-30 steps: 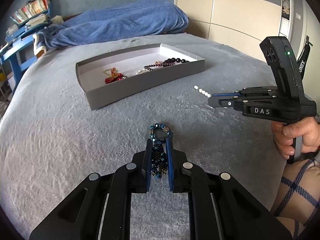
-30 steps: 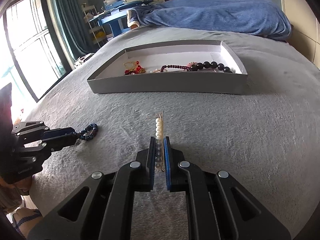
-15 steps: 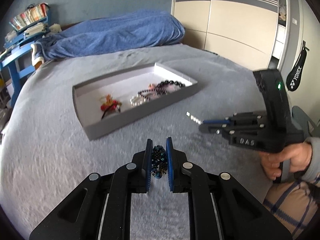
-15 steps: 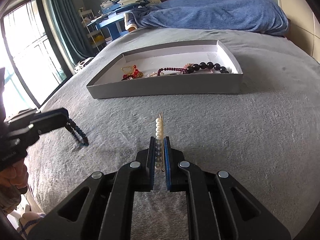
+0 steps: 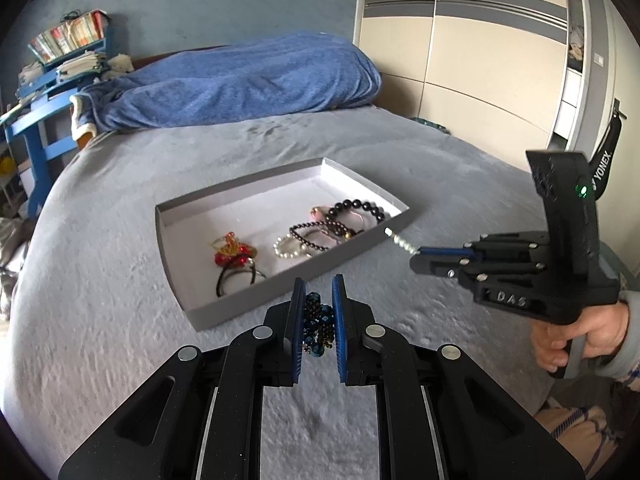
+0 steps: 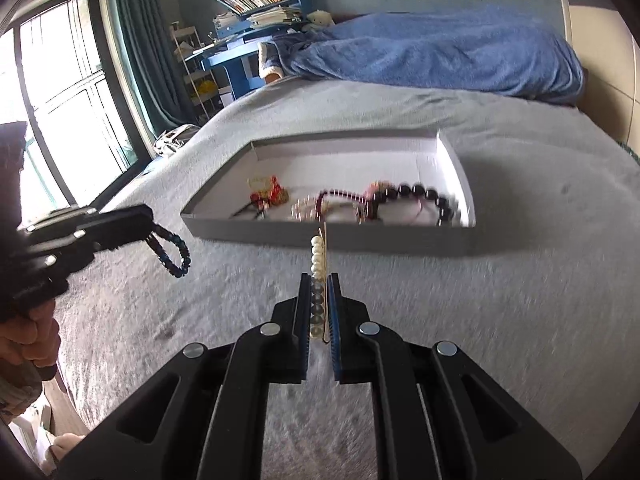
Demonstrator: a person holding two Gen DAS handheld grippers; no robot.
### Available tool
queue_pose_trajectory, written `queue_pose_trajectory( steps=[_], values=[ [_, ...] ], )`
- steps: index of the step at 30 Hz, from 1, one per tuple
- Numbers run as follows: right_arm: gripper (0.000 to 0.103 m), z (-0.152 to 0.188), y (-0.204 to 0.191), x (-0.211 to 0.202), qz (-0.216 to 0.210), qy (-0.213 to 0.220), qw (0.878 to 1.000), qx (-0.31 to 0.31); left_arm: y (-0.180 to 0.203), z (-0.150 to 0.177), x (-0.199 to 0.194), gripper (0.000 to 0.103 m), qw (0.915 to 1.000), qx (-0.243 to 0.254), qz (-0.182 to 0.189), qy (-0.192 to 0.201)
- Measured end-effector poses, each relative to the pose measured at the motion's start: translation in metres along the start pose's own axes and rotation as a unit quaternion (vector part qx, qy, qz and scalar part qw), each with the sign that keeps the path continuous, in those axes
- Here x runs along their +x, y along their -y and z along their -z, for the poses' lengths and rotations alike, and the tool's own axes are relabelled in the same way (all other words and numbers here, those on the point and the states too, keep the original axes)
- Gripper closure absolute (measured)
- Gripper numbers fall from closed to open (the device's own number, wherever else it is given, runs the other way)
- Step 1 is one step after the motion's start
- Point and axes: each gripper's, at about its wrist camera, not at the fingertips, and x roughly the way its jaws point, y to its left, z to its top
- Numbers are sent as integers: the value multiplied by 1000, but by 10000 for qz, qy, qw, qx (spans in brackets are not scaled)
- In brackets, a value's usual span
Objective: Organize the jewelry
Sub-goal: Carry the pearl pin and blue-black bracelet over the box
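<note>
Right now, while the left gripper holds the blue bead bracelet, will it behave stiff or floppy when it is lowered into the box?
Probably floppy: in the right wrist view the blue bead bracelet hangs as a drooping loop from the left gripper. It will likely collapse into a heap on the floor of the grey box. Its beads could snag other pieces there.

Your left gripper pinches a blue beaded bracelet near the grey tray; your right gripper grips pearls.

Grey bed, blue blanket — daylit window, cream wardrobe.
</note>
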Motion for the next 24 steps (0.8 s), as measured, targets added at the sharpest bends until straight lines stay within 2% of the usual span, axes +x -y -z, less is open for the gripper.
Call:
queue_pose_trajectory(
  steps=[9,24],
  values=[
    [95,-32,6,9,38,24,9999,-140,-10,-24,14,89,9999,13,-49,92],
    [95,-79,8,46,94,-76,9994,-320,-33,-75,41,89,9996,65,-164,237]
  ],
)
